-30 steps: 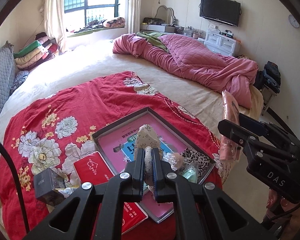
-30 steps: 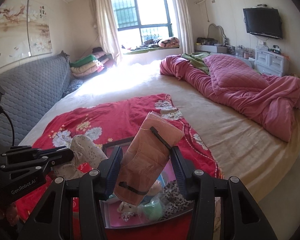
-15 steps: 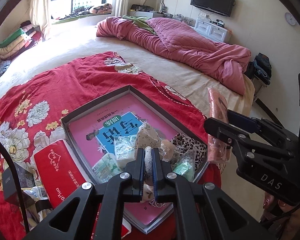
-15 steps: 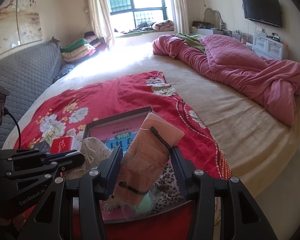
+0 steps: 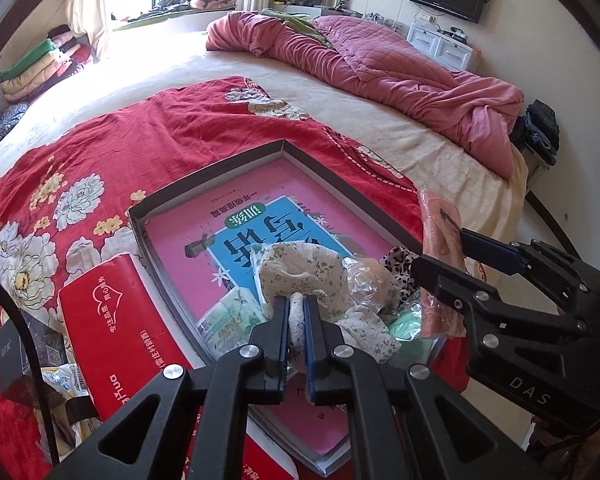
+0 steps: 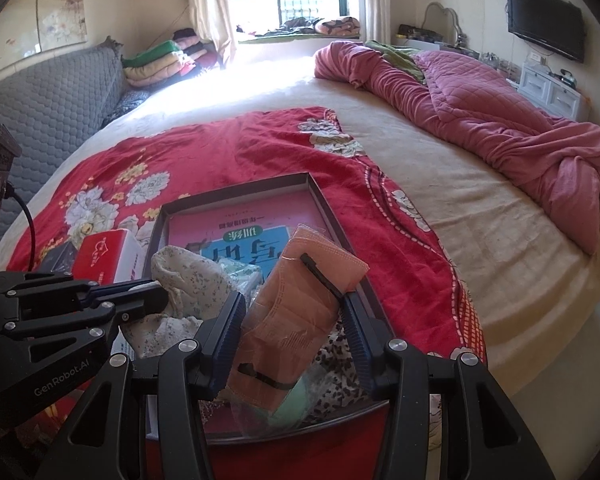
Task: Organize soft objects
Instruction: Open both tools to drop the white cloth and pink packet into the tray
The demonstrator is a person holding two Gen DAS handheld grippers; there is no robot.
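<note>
My left gripper point(image 5: 296, 300) is shut on a cream floral cloth point(image 5: 300, 268), which hangs low over the near end of a dark shallow tray point(image 5: 220, 168). To its right, my right gripper point(image 5: 440, 252) clamps a peach-pink packet in clear wrap point(image 5: 438, 216) above the tray's right rim. In the right wrist view the right gripper point(image 6: 293, 300) grips the packet point(image 6: 312, 264) by its sides, with the floral cloth point(image 6: 188, 276) and the left gripper point(image 6: 156, 292) to the left. The tray point(image 6: 240, 192) holds a pink book point(image 5: 236, 224), a green tissue pack point(image 5: 228, 316) and a leopard-print cloth point(image 5: 400, 260).
The tray lies on a red floral blanket point(image 5: 160, 128) spread over a large bed. A red tissue pack point(image 5: 112, 320) and a black box point(image 5: 12, 356) sit left of the tray. A pink quilt point(image 5: 400, 68) is heaped at the far right, and the bed's edge drops off at the right.
Both grippers have come down toward the tray, so it looks larger and closer. Each keeps the same grip: floral cloth in the left, pink packet in the right.
</note>
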